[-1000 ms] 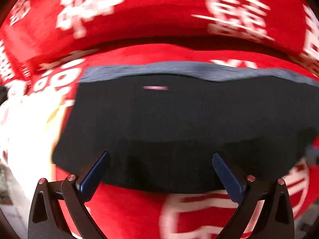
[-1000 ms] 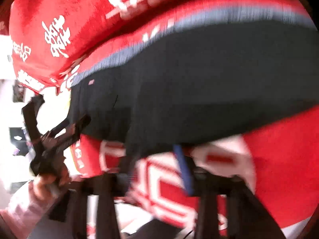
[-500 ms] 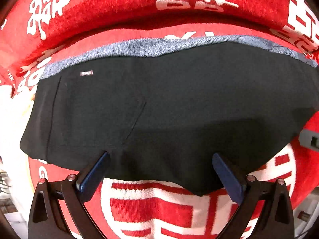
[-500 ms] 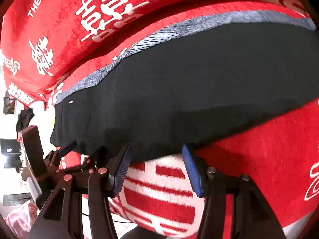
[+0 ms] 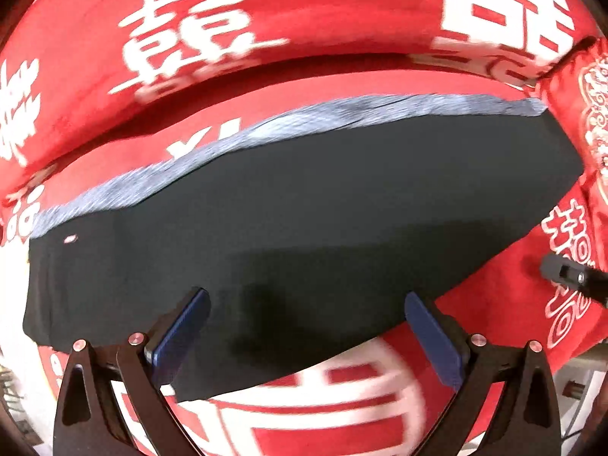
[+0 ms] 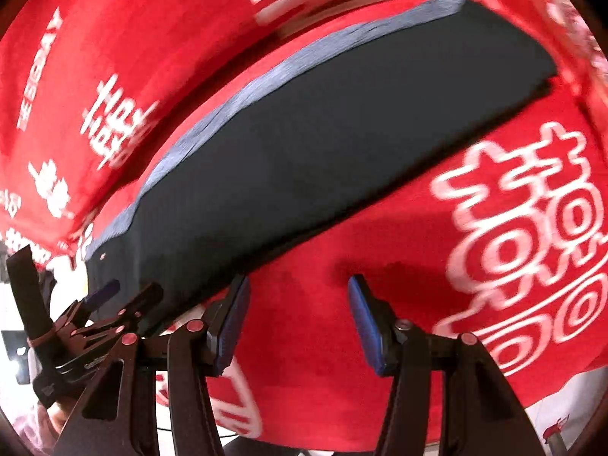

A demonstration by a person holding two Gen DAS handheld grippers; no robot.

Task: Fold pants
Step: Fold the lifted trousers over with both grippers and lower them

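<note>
The black pants lie flat on the red cloth as a long folded band, with a blue-grey layer showing along the far edge. They also show in the right wrist view. My left gripper is open and empty over the pants' near edge. My right gripper is open and empty over the red cloth, just right of the pants' near edge. The left gripper shows at the lower left of the right wrist view.
A red cloth with white characters covers the surface and rises in a fold behind the pants. A red patterned item lies at the pants' right end. The cloth's front edge is near my right gripper.
The right gripper let go of the pants' near edge, opened, and moved right. Both views have swung right along the pants. The left gripper stayed open.
</note>
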